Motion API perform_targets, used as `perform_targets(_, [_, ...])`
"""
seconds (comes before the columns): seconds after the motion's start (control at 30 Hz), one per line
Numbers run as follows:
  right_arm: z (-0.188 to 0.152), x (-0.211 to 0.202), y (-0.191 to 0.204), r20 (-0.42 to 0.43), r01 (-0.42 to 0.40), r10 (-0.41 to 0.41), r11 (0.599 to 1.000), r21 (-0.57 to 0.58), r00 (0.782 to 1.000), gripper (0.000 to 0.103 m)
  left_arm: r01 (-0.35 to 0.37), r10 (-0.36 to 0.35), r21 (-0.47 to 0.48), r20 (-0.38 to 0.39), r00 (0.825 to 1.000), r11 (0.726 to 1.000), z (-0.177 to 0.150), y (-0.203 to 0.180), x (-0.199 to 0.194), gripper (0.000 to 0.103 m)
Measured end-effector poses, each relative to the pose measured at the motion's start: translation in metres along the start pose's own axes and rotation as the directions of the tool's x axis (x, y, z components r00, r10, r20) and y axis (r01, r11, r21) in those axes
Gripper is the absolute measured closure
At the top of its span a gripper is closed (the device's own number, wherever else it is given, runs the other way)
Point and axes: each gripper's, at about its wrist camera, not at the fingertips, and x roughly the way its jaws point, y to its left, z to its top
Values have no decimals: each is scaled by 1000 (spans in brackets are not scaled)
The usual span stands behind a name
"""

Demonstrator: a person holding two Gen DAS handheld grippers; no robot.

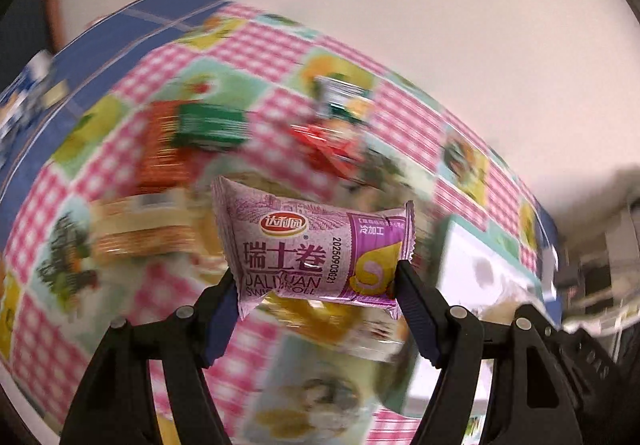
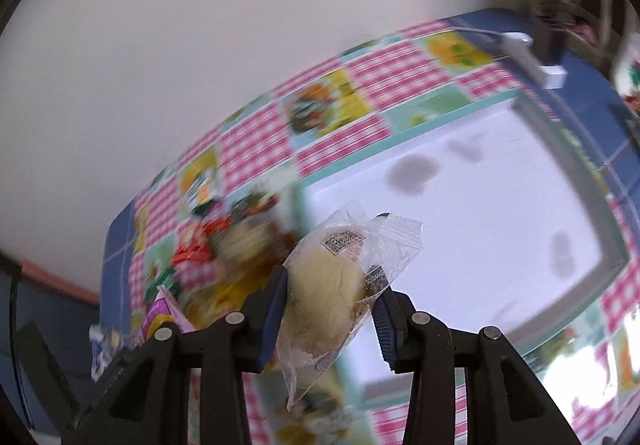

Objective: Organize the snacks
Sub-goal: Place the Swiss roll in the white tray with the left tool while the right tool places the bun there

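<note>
Both hands are carrying a snack at once, which makes sense if the aim is to empty the loose pile faster. The left gripper (image 1: pixel 316 277) has its jaws closed across the two ends of a purple Swiss roll packet (image 1: pixel 314 251), held lengthwise in the middle of the left wrist view so the label faces up and the soft cake inside is not crushed. The right gripper (image 2: pixel 330 299) has its jaws drawn narrow onto a clear-wrapped pale bun (image 2: pixel 326 279), pinching its body, with the loose wrapper tail hanging below in the lower centre of the right wrist view.

Behind the Swiss roll, in the blurred centre and left of that view, the remaining snack pile (image 1: pixel 208 133) lies on the checked tablecloth (image 1: pixel 256 45) covering the tabletop. The white tray (image 2: pixel 480 213) fills the right half of the right wrist view and looks empty apart from grey marks; the bun hangs at its left edge, so I judge the tray to be the destination. The blur suggests a quick carry.
</note>
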Motion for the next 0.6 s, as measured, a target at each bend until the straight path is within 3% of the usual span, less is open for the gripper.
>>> perform_targets(0.27, [35, -2, -67, 57, 73, -80, 990, 123, 995, 60, 88, -79, 198, -54, 995, 976, -20, -90, 29, 28])
perform_targets(0.6, [61, 24, -97, 73, 76, -87, 987, 141, 993, 60, 133, -119, 288, -67, 991, 948, -19, -144, 63, 28])
